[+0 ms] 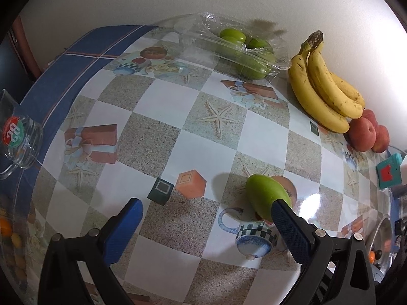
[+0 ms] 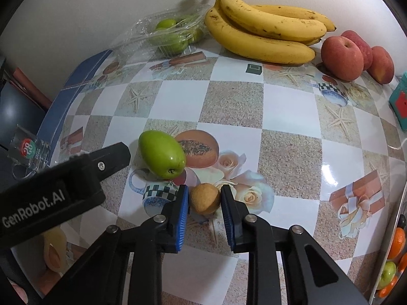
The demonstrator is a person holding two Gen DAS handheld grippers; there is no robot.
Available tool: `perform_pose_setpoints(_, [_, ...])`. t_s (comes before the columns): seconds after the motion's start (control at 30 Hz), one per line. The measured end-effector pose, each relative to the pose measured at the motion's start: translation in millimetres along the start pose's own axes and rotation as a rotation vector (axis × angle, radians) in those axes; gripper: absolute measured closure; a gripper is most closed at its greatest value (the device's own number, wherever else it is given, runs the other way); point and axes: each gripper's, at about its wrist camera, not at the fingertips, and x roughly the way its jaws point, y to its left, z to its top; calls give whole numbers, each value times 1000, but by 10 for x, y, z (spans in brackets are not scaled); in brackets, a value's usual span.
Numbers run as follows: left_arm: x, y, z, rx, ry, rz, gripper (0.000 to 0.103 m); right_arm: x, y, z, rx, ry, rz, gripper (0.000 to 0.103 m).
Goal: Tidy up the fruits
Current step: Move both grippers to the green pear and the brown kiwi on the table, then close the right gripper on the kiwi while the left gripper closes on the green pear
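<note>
Left wrist view
Left gripper (image 1: pixel 204 211): blue ribbed pads spread wide, nothing pinched.
Green fruit (image 1: pixel 265 195): one smooth oval, lying on the tablecloth (image 1: pixel 162 106) just beyond the right-hand finger, which covers its near end; whether they touch cannot be told.
Clear tray (image 1: pixel 229 43): thin crinkled plastic, far ahead of the fingers against the wall, lid loose; several smooth green fruits inside, count unclear.
Bananas (image 1: pixel 323 86): one bunch, yellow with brown flecks, far ahead to the right of the fingers.
Peaches (image 1: pixel 361 134): three round reddish ones, just right of the bananas.
Glass mug (image 1: pixel 20 142): clear, with a red and green round label, far left of the fingers.

Right wrist view
Right gripper (image 2: pixel 204 199): jaws have just been closing; the blue pads stand narrow on either side of the small brown fruit (image 2: pixel 204 198), at or nearly at its skin.
Small brown fruit: one, round, matte and rough, between the fingertips on the cloth.
Green fruit (image 2: pixel 161 157): glossy, just ahead and left of the fingers, beside the left gripper's black finger (image 2: pixel 112 158).
Bowl (image 2: pixel 389 261): only the rim at the right edge shows; orange fruits and one green inside.
</note>
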Motion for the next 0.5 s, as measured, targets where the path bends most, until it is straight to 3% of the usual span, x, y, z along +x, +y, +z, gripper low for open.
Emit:
perform_pose_setpoints(0.17, [4, -49, -1, -25, -4, -50, 7, -93, -169, 23, 34, -17, -34, 76])
perform_pose_setpoints(0.5, [44, -386, -34, 36, -19, -121, 22, -269, -565, 61, 148, -46, -44, 76])
